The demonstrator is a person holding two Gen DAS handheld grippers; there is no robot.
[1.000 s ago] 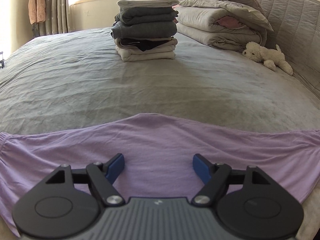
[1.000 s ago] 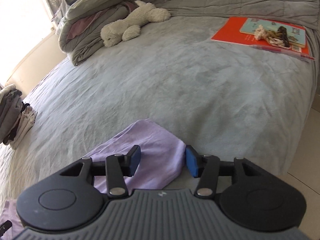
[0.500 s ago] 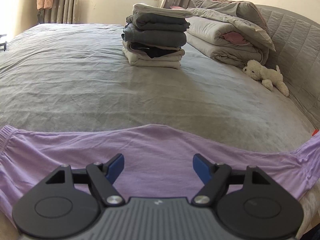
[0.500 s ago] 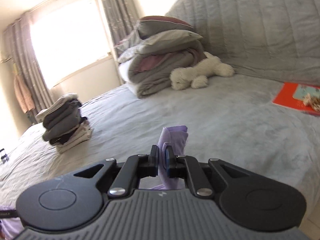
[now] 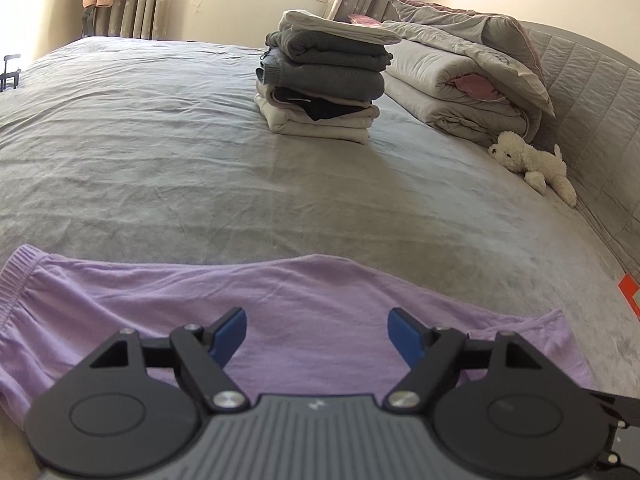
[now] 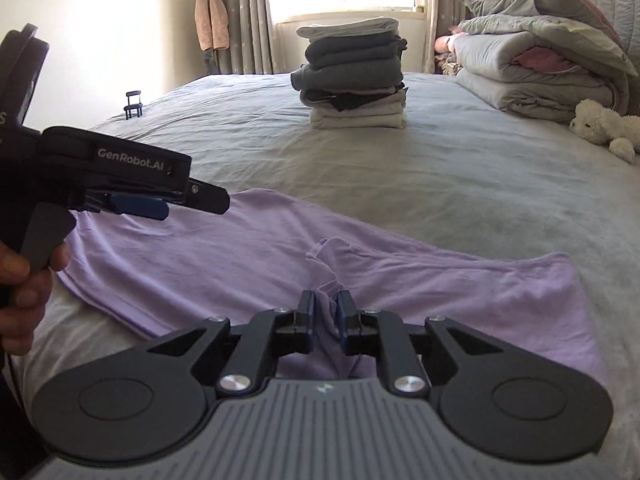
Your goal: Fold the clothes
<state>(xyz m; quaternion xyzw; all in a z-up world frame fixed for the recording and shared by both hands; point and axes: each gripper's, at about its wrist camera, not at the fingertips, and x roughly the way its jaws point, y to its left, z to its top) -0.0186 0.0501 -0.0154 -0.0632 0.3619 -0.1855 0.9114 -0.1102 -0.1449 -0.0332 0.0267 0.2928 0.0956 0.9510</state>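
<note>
1. On the bed [image 5: 200,152]: purple garment [image 5: 280,320] spread flat along the near edge, waistband at the left end, one end doubled back over the middle in the right wrist view.
2. Right tool [image 6: 324,316]: narrow, jaws opening, a bunched ridge of purple cloth between the pads; whether the pads press on it at this instant cannot be told.
3. Left tool [image 5: 316,332]: wide, nothing gripped, hanging over the garment's middle, angled down toward the cloth.
4. Same left tool [image 6: 160,206] seen side-on from the right wrist camera, above the garment's left part, trigger held in a hand [image 6: 24,276] at the frame edge.
5. Right tool low over the fold, pointed down across the bed toward the pile [image 6: 354,76] of folded clothes.
6. Risk, as judged: fold let go while bunched, leaving a crumpled ridge rather than a flat layer.
7. Risk: soft knit catching on a pad during release and dragging the fold out of line.
8. Risk: folded end landing skewed, edges not matching, correction needed before any next fold.
9. Risk: cloth near the bed's edge slipping toward the floor if tugged.
10. Well apart at the headboard: quilts [image 5: 460,76] and plush dog [image 5: 536,164], clear of the work.
</note>
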